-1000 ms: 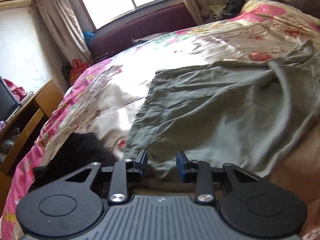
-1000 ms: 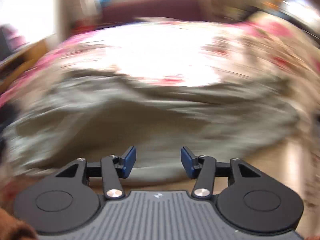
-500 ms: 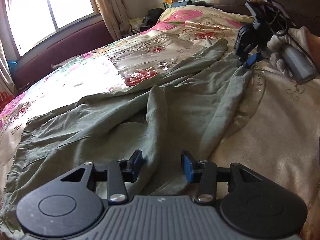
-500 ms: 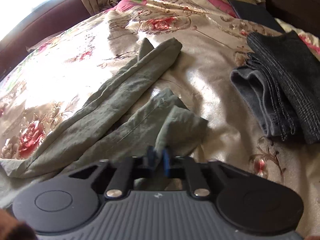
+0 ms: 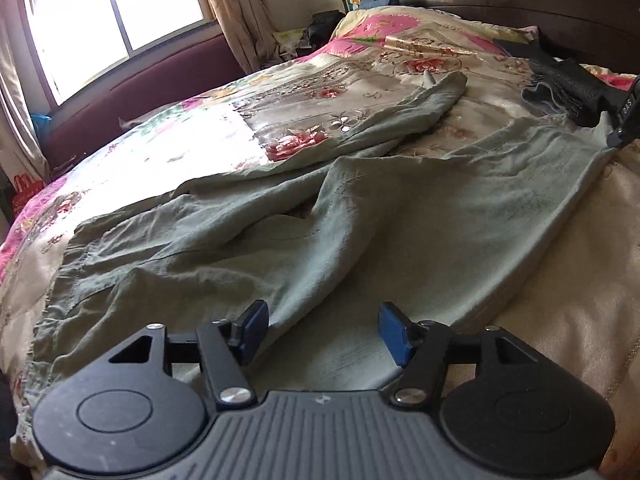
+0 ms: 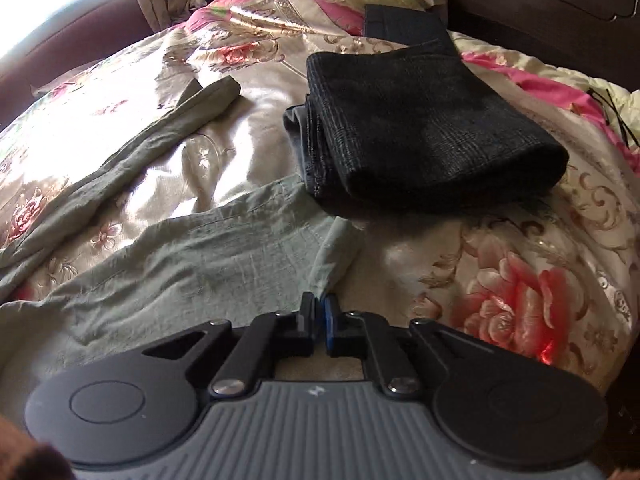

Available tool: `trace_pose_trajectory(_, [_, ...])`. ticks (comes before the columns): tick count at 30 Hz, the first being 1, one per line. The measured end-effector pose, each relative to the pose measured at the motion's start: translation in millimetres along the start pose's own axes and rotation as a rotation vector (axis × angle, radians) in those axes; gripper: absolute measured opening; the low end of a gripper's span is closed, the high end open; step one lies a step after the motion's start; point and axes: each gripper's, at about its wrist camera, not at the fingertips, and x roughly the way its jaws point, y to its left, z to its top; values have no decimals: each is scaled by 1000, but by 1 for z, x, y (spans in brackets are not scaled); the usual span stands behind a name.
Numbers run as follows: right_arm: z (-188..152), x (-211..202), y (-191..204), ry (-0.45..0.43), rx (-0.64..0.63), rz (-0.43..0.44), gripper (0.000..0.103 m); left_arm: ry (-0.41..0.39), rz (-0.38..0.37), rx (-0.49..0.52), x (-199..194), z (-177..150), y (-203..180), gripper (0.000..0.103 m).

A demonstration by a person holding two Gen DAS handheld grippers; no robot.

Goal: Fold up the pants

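On the bed, the left gripper hung open over the pants near their waist, while the right gripper, pinching a leg hem, had drawn that leg out flat toward a dark folded stack, readying the fold.

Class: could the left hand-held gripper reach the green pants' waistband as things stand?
Probably yes: the left hand-held gripper is open, just above the green pants, nothing between it and the waistband.
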Motion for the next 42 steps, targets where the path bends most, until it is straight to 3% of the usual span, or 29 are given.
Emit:
trace_pose_trajectory(6, [-9, -12, -20, -19, -25, -101, 6, 4, 59, -28, -11, -5, 20, 83])
trace_pose_trajectory(8, [-12, -29, -19, -68, -61, -130, 10, 4, 90, -25, -16, -9, 29, 83])
trace_pose_trajectory(11, [-15, -57, 13, -166, -183, -5, 10, 7, 153, -46, -26, -20, 52, 84])
trace_pose_trajectory(15, [-23, -40, 92, -69, -311, 348, 13, 54, 278, -90, -18, -30, 89, 84])
trace_pose_trajectory(16, [-26, -30, 115, -30, -335, 394, 15, 71, 313, -98, -12, -34, 100, 84])
trace_pose_trajectory(18, [-29, -1, 156, 62, -401, 403, 15, 132, 368, -105, 2, -43, 122, 84])
trace_pose_trajectory(20, [-23, 16, 183, 98, -464, 338, 21, 201, 419, -90, 12, -50, 144, 84])
trace_pose_trajectory(23, [0, 7, 223, -3, -624, 385, 26, 182, 401, -113, 10, -43, 183, 84])
trace_pose_trajectory(24, [7, 6, 243, -24, -696, 413, 33, 157, 388, -125, 11, -36, 197, 84])
trace_pose_trajectory(26, [18, 9, 283, -46, -773, 477, 35, 105, 380, -127, 18, -18, 220, 85])
trace_pose_trajectory(29, [24, 30, 348, -5, -891, 567, 45, 59, 334, -117, 47, 9, 251, 90])
trace_pose_trajectory(32, [20, 56, 400, 49, -969, 584, 46, 71, 275, -81, 88, 28, 278, 90])
trace_pose_trajectory(35, [20, 79, 423, 99, -1000, 547, 47, 111, 222, -117, 127, 41, 300, 90])
trace_pose_trajectory(40, [29, 98, 421, 182, -979, 563, 54, 194, 92, -153, 184, 56, 318, 92])
trace_pose_trajectory(42, [34, 102, 420, 205, -973, 561, 60, 214, 67, -156, 200, 61, 320, 103])
